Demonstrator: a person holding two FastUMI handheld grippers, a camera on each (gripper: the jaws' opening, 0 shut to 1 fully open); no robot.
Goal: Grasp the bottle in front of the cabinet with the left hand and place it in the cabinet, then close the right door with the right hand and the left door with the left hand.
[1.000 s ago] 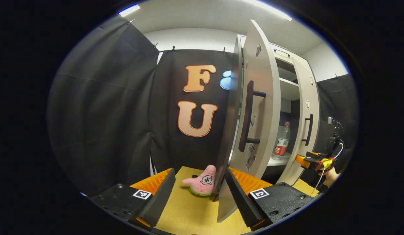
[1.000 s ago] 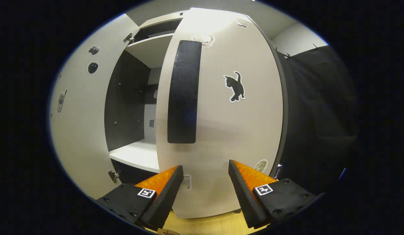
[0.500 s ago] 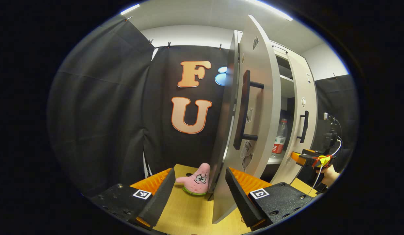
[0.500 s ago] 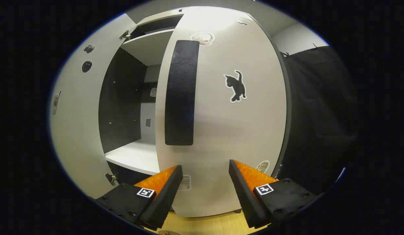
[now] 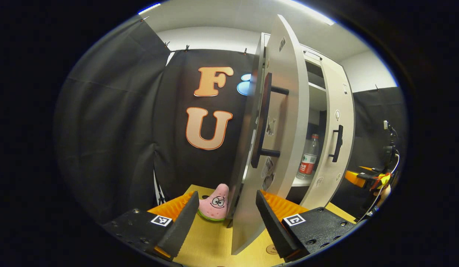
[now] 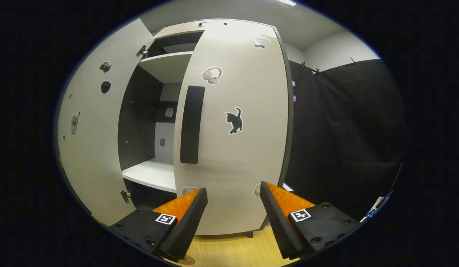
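The clear bottle with a red label point(image 5: 306, 158) stands upright on the white shelf point(image 6: 151, 173) inside the cabinet. In the left gripper view the left door point(image 5: 279, 122) stands half open, almost edge on, its black handle point(image 5: 262, 122) facing me. My left gripper point(image 5: 225, 218) is open, with the door's lower edge between its fingers and neither finger pressing on it. In the right gripper view the right door point(image 6: 233, 148), with a black handle point(image 6: 190, 124), lies flat across the cabinet's right half. My right gripper point(image 6: 231, 218) is open a short way in front of it, holding nothing.
A pink star plush point(image 5: 214, 202) sits on the wooden surface point(image 5: 210, 241) just left of the left door's foot. The right gripper point(image 5: 357, 178) and the hand holding it are at the far right of the left gripper view. Black cloth walls stand behind and beside the cabinet.
The right gripper has drawn back from the right door, which now looks smaller. The left door has swung further toward the cabinet, and its edge now sits between the left gripper's fingers.
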